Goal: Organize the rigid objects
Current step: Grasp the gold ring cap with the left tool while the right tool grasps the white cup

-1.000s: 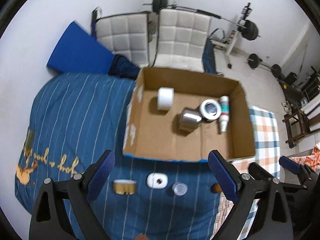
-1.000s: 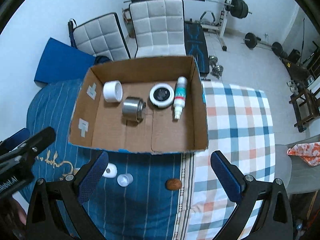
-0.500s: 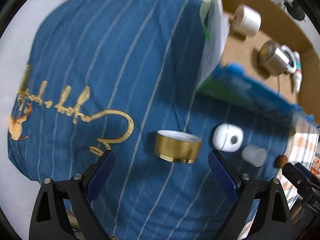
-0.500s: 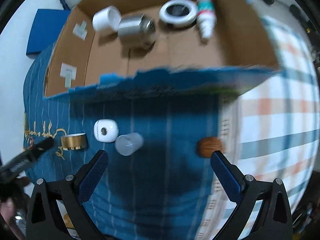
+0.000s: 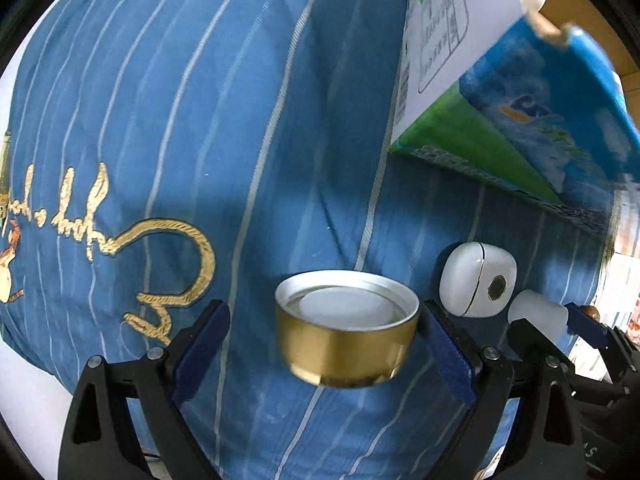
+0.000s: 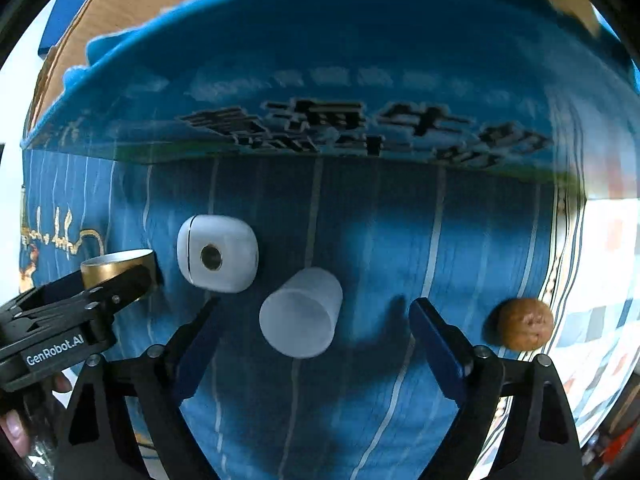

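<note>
A gold cap (image 5: 346, 328) with a white inside lies on the blue striped bedspread (image 5: 200, 100). My left gripper (image 5: 324, 340) points down around it, open; the right pad is at the cap's rim and the left pad stands apart. A frosted white cup (image 6: 300, 316) lies on its side between the pads of my right gripper (image 6: 314, 340). Those jaws are closing and do not touch the cup. A white rounded case (image 6: 218, 254) with a dark hole lies between the cap and the cup. The left gripper's finger (image 6: 120, 284) shows at the left of the right wrist view.
The cardboard box's blue printed wall (image 6: 320, 80) rises just behind the objects, its white label side (image 5: 440, 32) to the left. A brown walnut-like ball (image 6: 526, 330) lies right of my right gripper. A checked cloth (image 6: 608, 280) covers the far right. A person's fingertip (image 6: 12, 428) shows at the lower left.
Both grippers have dropped from above the box close to the bedspread. The gold cap now sits between the left fingers and the frosted cup between the right fingers, which have narrowed slightly.
</note>
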Motion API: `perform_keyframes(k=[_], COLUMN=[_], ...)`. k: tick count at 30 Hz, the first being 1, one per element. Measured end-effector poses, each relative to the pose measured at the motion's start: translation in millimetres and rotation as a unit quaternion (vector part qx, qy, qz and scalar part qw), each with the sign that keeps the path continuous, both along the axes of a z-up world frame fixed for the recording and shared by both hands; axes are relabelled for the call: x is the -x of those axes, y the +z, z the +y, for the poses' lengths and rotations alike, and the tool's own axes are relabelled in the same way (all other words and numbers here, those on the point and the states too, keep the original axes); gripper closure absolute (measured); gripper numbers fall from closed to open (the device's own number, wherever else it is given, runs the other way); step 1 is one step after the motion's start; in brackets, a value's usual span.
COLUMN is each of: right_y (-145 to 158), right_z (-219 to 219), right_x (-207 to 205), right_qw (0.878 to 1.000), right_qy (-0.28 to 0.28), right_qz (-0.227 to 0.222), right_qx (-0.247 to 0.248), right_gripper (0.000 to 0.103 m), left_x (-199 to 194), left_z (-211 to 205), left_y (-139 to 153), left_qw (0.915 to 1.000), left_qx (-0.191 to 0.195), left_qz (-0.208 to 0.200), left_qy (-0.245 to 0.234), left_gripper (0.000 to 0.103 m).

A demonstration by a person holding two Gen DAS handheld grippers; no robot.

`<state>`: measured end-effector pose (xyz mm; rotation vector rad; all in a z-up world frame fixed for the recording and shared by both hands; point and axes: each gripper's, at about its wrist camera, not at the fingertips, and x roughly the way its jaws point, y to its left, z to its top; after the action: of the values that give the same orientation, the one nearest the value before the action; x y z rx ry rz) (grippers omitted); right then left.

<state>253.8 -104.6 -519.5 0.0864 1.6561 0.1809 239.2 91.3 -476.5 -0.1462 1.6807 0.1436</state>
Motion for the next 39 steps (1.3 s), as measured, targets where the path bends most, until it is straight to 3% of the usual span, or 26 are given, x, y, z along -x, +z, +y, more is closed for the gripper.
perform_keyframes(k=[5,9,14,15,16,18,27,39], right_y=[-0.5,8.0,8.2,6.1,3.9,-2.3,-11.0,1.4], right_z=[3.0,-4.2,-8.8,-8.6,-9.4,-6.7,2.4,22.4], right_x=[-2.9,-1.4,2.4,2.1,3.8,4.6,5.1,21.7], right_qw=[1.0,1.0,0.999,0.999,0.999,0.999,0.999,1.0], right_qy=[-0.002,-0.012,-0.026,-0.028,-0.03,-0.037,-0.034,-0.01], right_qz=[0.005,0.006,0.011,0.014,0.016,0.019,0.012,-0.017], right_qx=[-0.003,-0.016,-0.028,-0.028,-0.03,-0.035,-0.026,-0.018], right_gripper=[0.011,0.011,0.011,0.016,0.027,0.036,0.069,0.069], left_x=[-0.3,0.7,-3.4,-1.3,0.8,6.6,23.2,40.8], left_z=[-4.7,-6.9,-4.0,-6.2,-7.9,-12.9,-32.3,-81.4], left_y=[-5.4,-9.5,-11.8,-10.6,-8.2,0.4,7.9,12.5], left_qw=[1.0,0.9998,0.9999,0.9998,0.9998,0.9997,0.9995,0.9985], left_qx=[0.002,0.017,0.014,0.015,0.017,0.019,0.023,0.015], left_qz=[0.006,0.006,-0.003,-0.005,-0.007,-0.012,-0.017,-0.033], left_qy=[-0.005,-0.003,-0.006,-0.008,-0.008,-0.011,-0.013,-0.041], left_gripper=[0.011,0.041,0.041,0.041,0.041,0.041,0.041,0.041])
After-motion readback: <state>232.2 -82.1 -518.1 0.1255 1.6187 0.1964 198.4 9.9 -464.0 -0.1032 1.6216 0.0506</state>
